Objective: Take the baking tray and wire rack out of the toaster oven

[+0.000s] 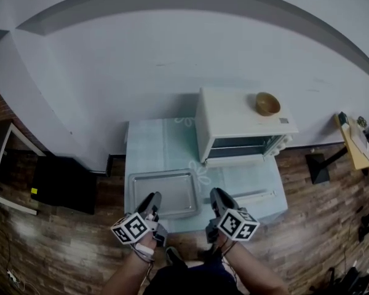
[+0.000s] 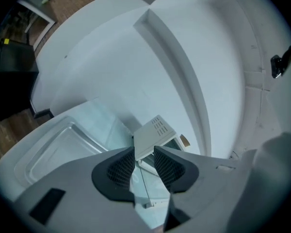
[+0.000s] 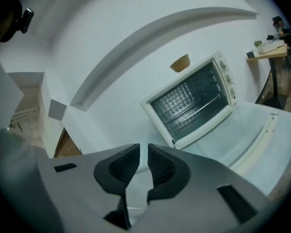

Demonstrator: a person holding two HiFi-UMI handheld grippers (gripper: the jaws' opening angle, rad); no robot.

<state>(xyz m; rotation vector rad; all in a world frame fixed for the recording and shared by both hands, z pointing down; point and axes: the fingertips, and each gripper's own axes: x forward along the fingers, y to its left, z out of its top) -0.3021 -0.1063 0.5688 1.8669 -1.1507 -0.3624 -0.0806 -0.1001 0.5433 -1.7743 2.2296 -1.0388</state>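
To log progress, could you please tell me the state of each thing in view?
White toaster oven: door open, folded down.
Flat silver metal baking tray: out on table, empty.
Left gripper: jaws apart, empty.
Right gripper: jaws narrowly apart, empty.
Round wooden bowl: upright atop oven.

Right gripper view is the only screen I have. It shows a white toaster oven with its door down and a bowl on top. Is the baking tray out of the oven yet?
Observer: Yes. The baking tray lies flat on the table, to the left in front of the toaster oven.
Operator: Is the other gripper holding that tray?
Observer: No. The left gripper has its jaws apart with nothing between them. In its own view the tray sits off to one side, untouched.
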